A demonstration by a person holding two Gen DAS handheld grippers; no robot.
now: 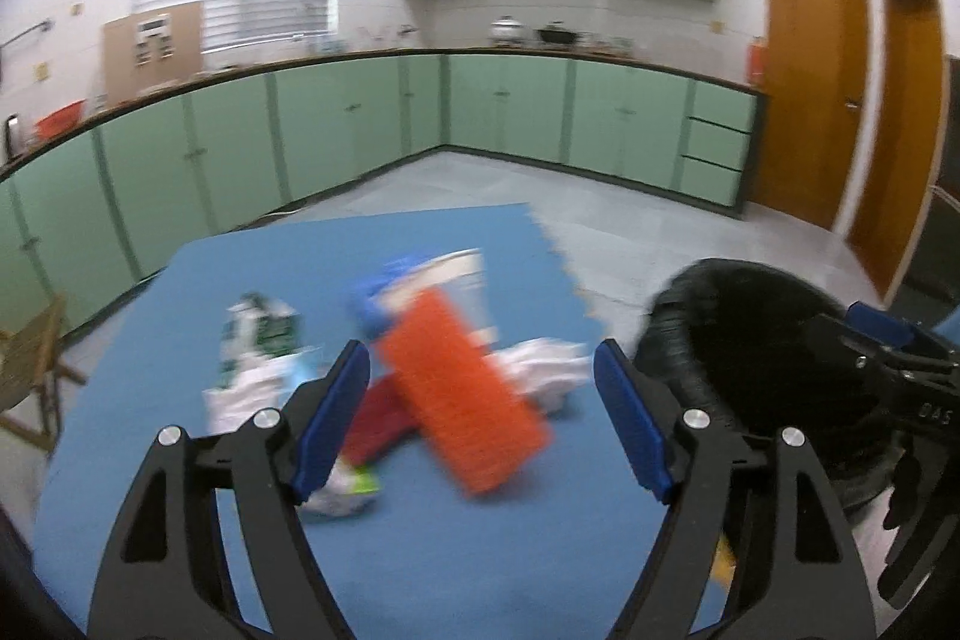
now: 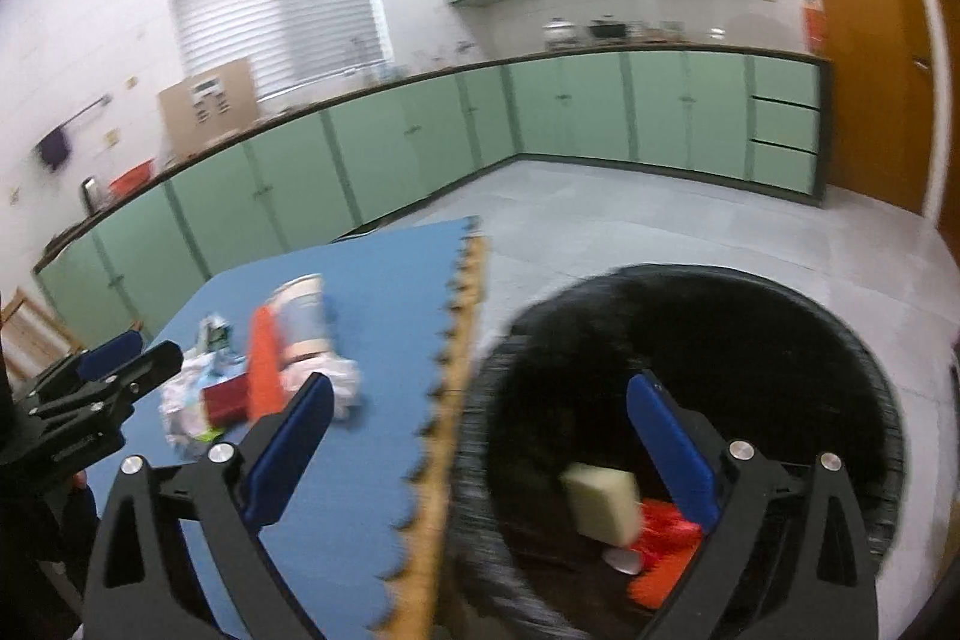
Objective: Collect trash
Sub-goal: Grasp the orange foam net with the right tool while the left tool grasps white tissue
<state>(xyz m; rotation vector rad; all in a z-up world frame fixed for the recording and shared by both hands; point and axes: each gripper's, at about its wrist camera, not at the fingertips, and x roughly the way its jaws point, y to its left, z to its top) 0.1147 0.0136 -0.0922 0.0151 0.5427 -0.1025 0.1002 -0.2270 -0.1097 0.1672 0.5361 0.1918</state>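
Left wrist view gives us the left hand-held gripper [image 1: 483,415] with its jaws spread wide and nothing between the pads. Beyond it, on the blue foam mat [image 1: 180,460], lies the trash pile [image 1: 414,370]: an orange ridged piece [image 1: 465,394], crumpled white paper [image 1: 546,370] and a paper cup [image 1: 462,280], all blurred. From the right wrist we see the right hand-held gripper [image 2: 477,454] gaping empty over the black bin [image 2: 720,340], where a pale block [image 2: 603,505] and orange scraps [image 2: 666,538] sit inside.

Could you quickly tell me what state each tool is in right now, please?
Left tool: open, holding nothing, over the blue mat.
Right tool: open, holding nothing, at the black bin.
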